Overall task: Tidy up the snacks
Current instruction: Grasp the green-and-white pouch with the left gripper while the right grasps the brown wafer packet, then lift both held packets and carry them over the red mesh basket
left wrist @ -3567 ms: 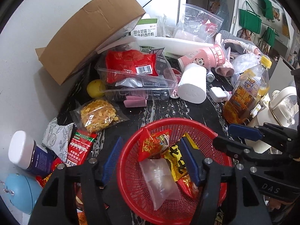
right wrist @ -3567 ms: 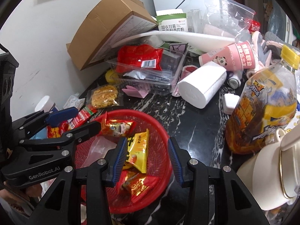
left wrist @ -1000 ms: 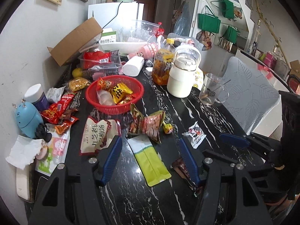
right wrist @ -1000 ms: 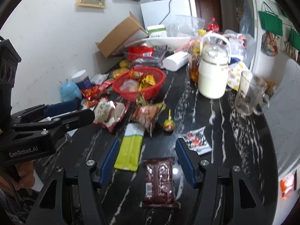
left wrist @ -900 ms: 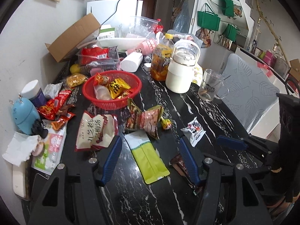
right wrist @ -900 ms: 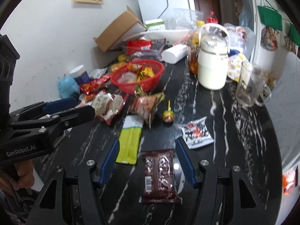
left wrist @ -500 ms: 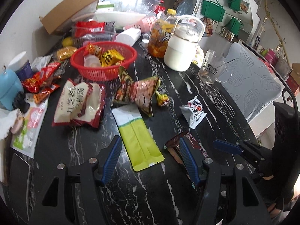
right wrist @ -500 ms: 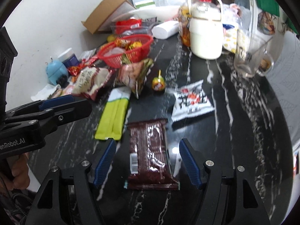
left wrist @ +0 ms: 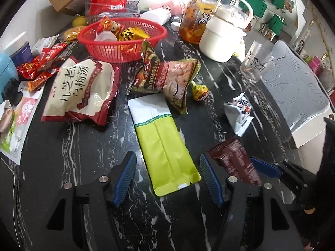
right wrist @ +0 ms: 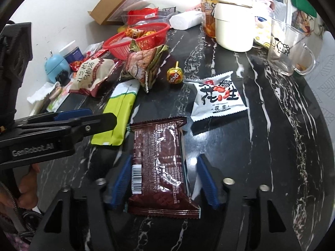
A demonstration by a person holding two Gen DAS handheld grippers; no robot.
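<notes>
My left gripper (left wrist: 167,177) is open and low over the black marble table, with the near end of a yellow-green pouch (left wrist: 165,146) lying flat between its blue fingers, untouched. My right gripper (right wrist: 161,179) straddles a dark brown snack packet (right wrist: 159,163) that lies flat on the table. Its jaws are closing and a small gap still shows at the right pad. The red basket (left wrist: 123,39) stands further back with several snacks in it. Loose on the table are a white peanut packet (right wrist: 217,96), a lollipop (right wrist: 174,75), a nut bag (left wrist: 167,77) and a large white-and-red bag (left wrist: 81,90).
A white kettle (left wrist: 224,33) and an orange drink bottle (left wrist: 192,25) stand behind right. A glass mug (right wrist: 286,50) sits near the right edge. A cardboard box (right wrist: 117,6), a blue gadget (right wrist: 56,67) and small red packets (left wrist: 39,62) crowd the wall side.
Both grippers have sunk toward the table. The right jaws widened, then narrowed around the brown packet. The left jaws kept their width and now frame the yellow-green pouch's end.
</notes>
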